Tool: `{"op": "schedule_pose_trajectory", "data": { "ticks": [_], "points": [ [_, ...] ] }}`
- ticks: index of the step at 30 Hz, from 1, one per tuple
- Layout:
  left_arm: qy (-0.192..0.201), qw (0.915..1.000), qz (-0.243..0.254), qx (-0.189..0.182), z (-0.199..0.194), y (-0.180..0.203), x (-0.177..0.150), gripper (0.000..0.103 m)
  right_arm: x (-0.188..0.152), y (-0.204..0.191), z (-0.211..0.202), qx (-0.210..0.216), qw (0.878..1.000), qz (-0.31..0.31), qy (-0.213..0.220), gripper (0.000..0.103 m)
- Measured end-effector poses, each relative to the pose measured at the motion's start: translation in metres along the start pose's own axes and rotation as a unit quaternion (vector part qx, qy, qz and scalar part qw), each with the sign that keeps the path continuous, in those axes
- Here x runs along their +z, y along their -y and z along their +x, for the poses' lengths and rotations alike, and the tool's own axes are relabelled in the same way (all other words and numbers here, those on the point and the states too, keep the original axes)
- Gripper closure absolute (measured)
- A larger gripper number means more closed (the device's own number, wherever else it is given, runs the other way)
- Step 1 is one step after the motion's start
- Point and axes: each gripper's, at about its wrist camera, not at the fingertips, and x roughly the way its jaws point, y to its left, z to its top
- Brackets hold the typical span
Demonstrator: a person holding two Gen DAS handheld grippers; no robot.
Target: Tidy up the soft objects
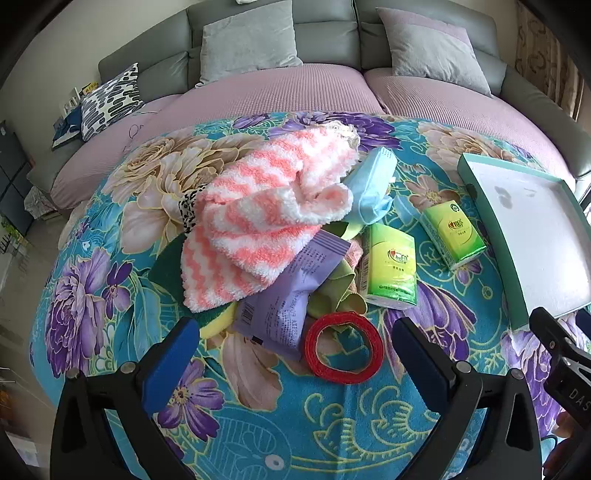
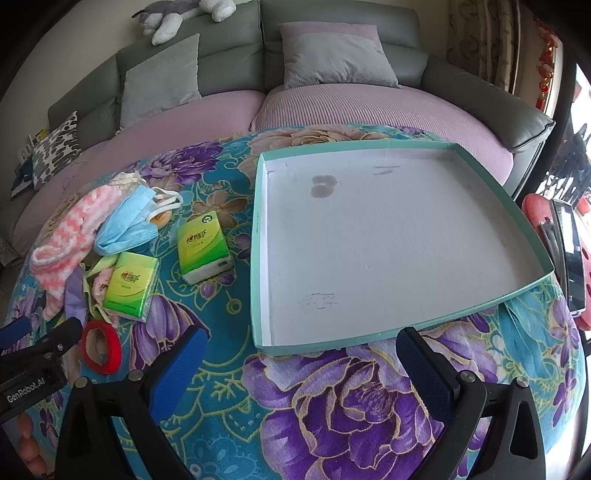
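A pile of soft things lies on the floral blanket [image 1: 258, 424]: a pink-and-white striped fluffy towel [image 1: 258, 214], a blue face mask [image 1: 369, 188], a purple packet [image 1: 288, 299], a green cloth [image 1: 340, 291], a red ribbon ring [image 1: 343, 345] and two green tissue packs [image 1: 391, 269] [image 1: 452, 232]. My left gripper [image 1: 291, 354] is open, low over the blanket, with the red ring between its fingers. My right gripper [image 2: 299, 358] is open and empty in front of the teal-rimmed white tray [image 2: 388, 236], which holds nothing. The towel [image 2: 70, 240], mask [image 2: 129, 221], tissue packs [image 2: 129, 288] [image 2: 203, 243] and red ring [image 2: 101, 347] lie to its left.
A grey sofa with lilac seat covers [image 1: 295, 92] and grey cushions [image 1: 247, 40] stands behind the blanket. A patterned cushion [image 1: 110, 99] lies at far left. A yellow-green sponge [image 1: 218, 321] peeks from under the pile. A plush toy [image 2: 184, 14] sits on the sofa back.
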Motion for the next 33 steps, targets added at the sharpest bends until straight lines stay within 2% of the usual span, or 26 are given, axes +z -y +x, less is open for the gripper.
{"op": "schedule_pose_trajectory", "data": {
  "ticks": [33],
  "points": [
    [0.001, 0.9999, 0.001, 0.016, -0.0004, 0.0026, 0.0031, 0.000, -0.0008, 0.0008, 0.0047, -0.005, 1.000, -0.001, -0.006, 0.000]
  ]
}}
